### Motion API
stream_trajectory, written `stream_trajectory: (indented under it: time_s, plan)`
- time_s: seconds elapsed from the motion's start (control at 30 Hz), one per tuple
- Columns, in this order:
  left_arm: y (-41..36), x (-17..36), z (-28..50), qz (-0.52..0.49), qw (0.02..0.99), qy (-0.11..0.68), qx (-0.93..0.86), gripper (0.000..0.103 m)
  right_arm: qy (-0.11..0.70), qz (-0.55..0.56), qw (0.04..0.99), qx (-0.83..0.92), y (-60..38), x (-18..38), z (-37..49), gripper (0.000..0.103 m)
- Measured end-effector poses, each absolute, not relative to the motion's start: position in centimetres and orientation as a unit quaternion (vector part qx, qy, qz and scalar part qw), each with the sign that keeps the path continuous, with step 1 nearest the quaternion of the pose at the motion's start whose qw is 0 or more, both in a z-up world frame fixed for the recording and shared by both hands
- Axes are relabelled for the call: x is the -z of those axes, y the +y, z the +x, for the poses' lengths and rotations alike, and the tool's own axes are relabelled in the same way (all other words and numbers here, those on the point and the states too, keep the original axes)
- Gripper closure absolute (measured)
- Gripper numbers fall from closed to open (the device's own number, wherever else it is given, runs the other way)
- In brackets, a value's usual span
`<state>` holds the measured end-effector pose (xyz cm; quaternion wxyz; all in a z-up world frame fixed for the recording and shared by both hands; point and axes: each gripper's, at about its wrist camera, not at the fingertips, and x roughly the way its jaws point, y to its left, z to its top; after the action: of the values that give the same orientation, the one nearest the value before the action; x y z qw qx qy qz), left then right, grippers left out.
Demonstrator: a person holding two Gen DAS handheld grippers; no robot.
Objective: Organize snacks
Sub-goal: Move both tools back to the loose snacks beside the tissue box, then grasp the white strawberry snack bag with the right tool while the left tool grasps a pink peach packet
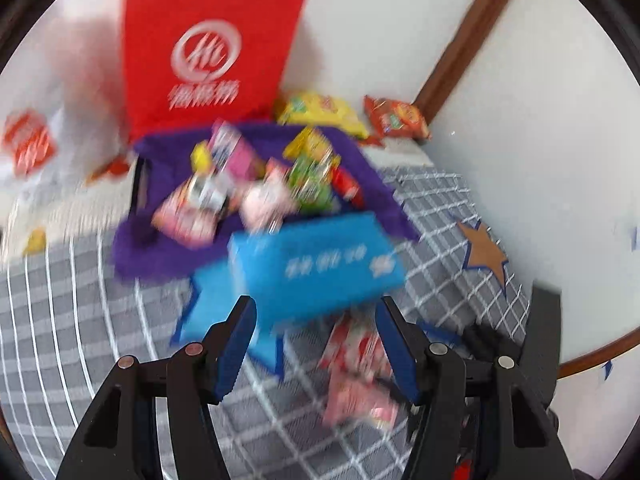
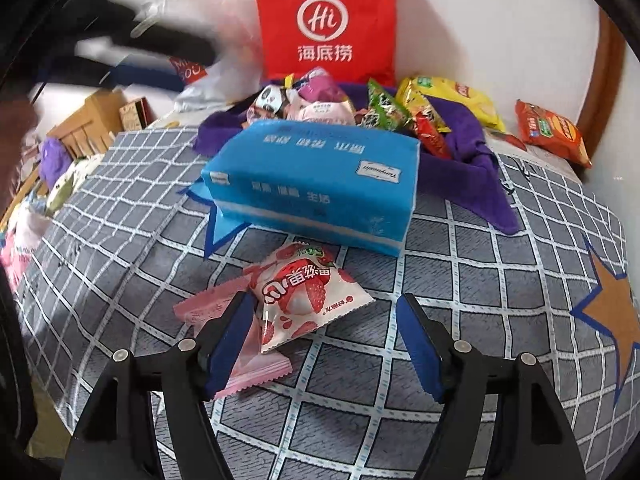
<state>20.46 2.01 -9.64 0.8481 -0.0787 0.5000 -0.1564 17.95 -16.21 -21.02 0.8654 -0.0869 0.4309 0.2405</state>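
Observation:
A purple cloth bin full of small snack packets sits on the checked bedcover; it also shows in the blurred left wrist view. A blue tissue pack lies in front of it, also seen in the left wrist view. A white strawberry snack packet lies on a pink packet just ahead of my right gripper, which is open and empty around them. My left gripper is open and empty just before the tissue pack, with the pink-white packets below it.
A red paper bag stands against the wall behind the bin. A yellow chip bag and an orange snack bag lie at the back right. A white plastic bag and wooden boxes are at the left.

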Motion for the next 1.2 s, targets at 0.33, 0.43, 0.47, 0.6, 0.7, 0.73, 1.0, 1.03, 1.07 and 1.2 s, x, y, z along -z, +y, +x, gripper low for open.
stream_trajectory:
  time_s: [0.33, 0.43, 0.47, 0.6, 0.7, 0.73, 1.0, 1.03, 1.07, 1.2]
  plan:
    - [5.6, 13.4, 16.8, -0.114, 0.829, 0.53, 0.135, 0.043, 0.443, -0.154, 0.837, -0.281, -13.3, 22.4, 20.1, 0.023]
    - [5.8, 13.8, 16.2, -0.116, 0.826, 0.535, 0.134, 0.043, 0.463, -0.141, 0.828, -0.282, -13.4, 23.3, 20.9, 0.029]
    - [5.8, 13.9, 16.1, -0.116, 0.826, 0.536, 0.133, 0.043, 0.472, -0.134, 0.824, -0.284, -13.5, 23.8, 21.1, 0.032]
    - [5.3, 14.5, 15.5, -0.115, 0.822, 0.541, 0.133, 0.043, 0.454, -0.124, 0.842, -0.264, -14.1, 23.8, 20.0, 0.039]
    - [4.5, 15.2, 15.3, -0.103, 0.821, 0.545, 0.133, 0.043, 0.441, -0.111, 0.859, -0.234, -15.4, 23.2, 18.7, 0.041]
    - [4.3, 15.4, 15.3, -0.098, 0.821, 0.547, 0.131, 0.043, 0.435, -0.106, 0.865, -0.226, -16.0, 22.9, 18.4, 0.041]
    - [2.5, 18.3, 14.9, -0.075, 0.813, 0.564, 0.121, 0.043, 0.411, -0.043, 0.901, -0.132, -23.2, 22.2, 16.4, 0.041]
    - [2.2, 18.7, 14.8, -0.073, 0.812, 0.566, 0.121, 0.043, 0.413, -0.031, 0.902, -0.123, -24.1, 22.5, 16.3, 0.041]
    - [1.9, 19.0, 14.6, -0.068, 0.814, 0.565, 0.118, 0.043, 0.415, -0.018, 0.902, -0.116, -24.8, 22.7, 16.3, 0.041]
    - [1.0, 19.0, 14.3, -0.059, 0.821, 0.554, 0.124, 0.043, 0.421, 0.016, 0.9, -0.11, -26.3, 23.4, 16.4, 0.041]
